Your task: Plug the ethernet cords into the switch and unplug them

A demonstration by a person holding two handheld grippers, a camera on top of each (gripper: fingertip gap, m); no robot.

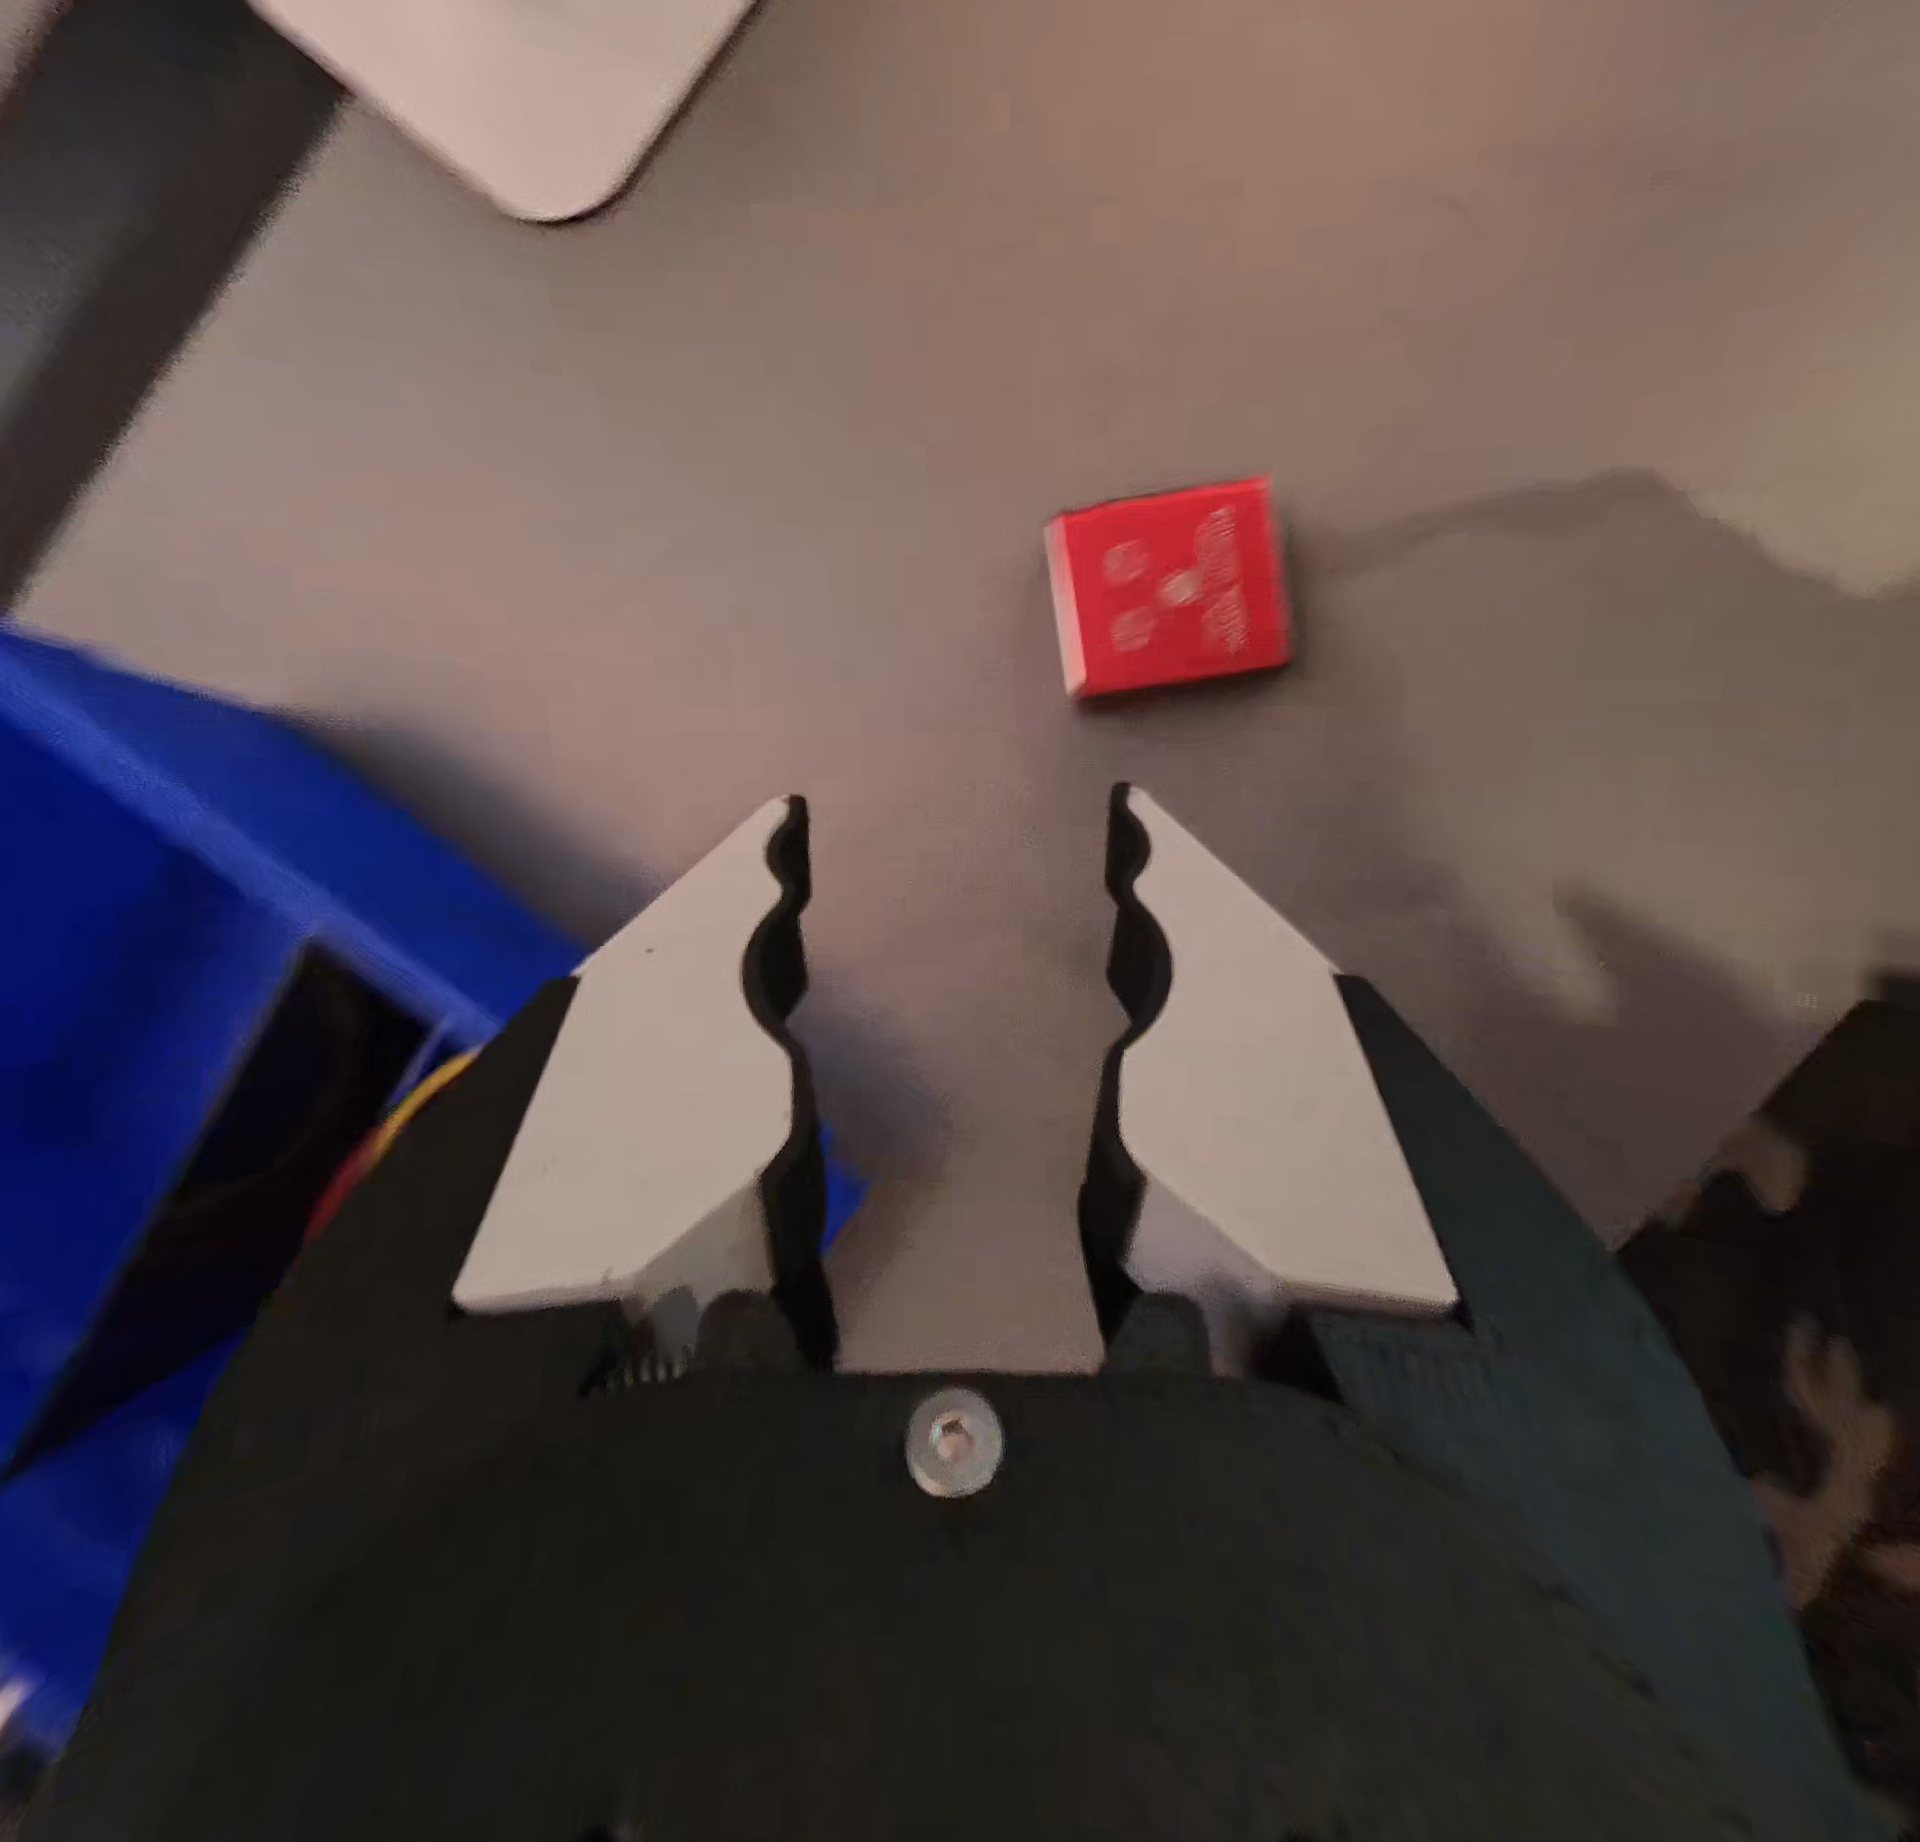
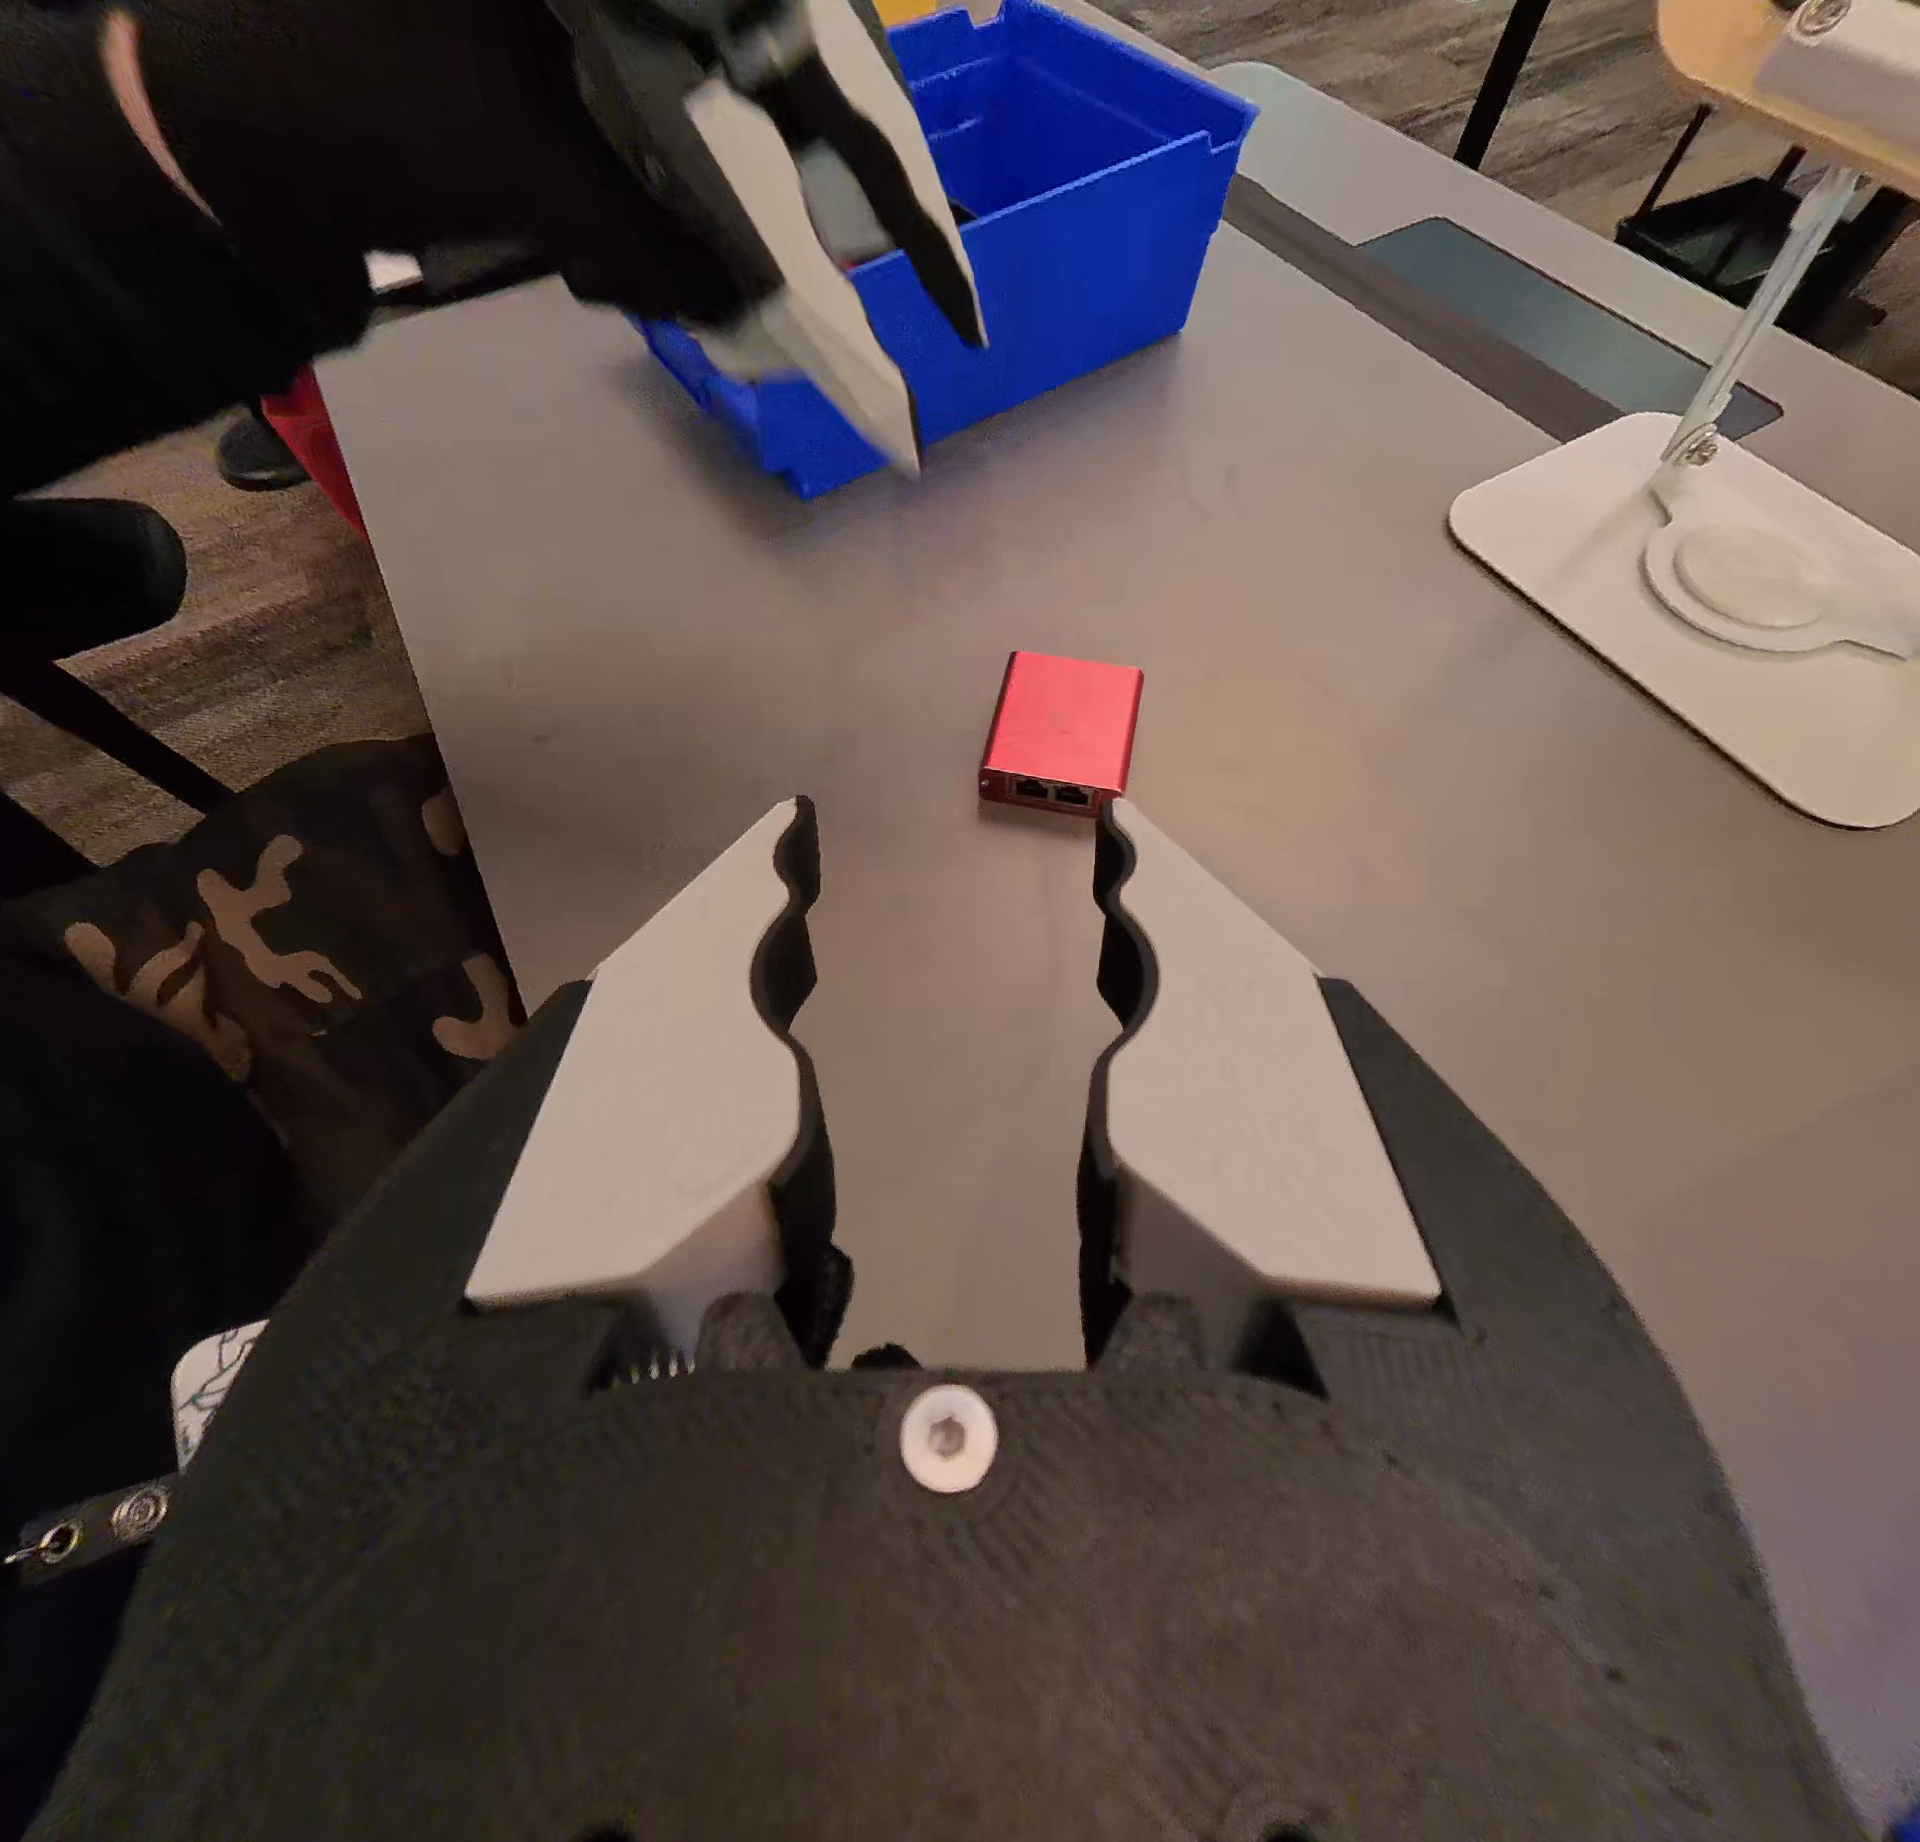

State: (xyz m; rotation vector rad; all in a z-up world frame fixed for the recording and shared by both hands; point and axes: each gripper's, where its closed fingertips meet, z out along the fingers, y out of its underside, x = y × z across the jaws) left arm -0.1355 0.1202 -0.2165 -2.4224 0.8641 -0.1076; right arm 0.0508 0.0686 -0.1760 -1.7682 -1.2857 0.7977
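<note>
Grey tabletop (image 2: 1299, 961) carrying blue bin (image 2: 1049, 234), red switch (image 2: 1065, 722) at centre. Both tools empty: left gripper (image 1: 956, 805) and right gripper (image 2: 956, 816) spread wide. Fetch cords first, presumably from bin; align plug squarely with ports.

I count one small red metal switch box (image 2: 1062, 730) at the middle of the frame, with two dark ports on its near face. One blue plastic bin (image 2: 1049, 234) sits at the upper middle. One white flat stand base (image 2: 1621, 597) lies at the right edge. I see two black-and-grey two-finger grippers: mine (image 2: 954, 816) low, another (image 2: 935, 379) upper left.
</note>
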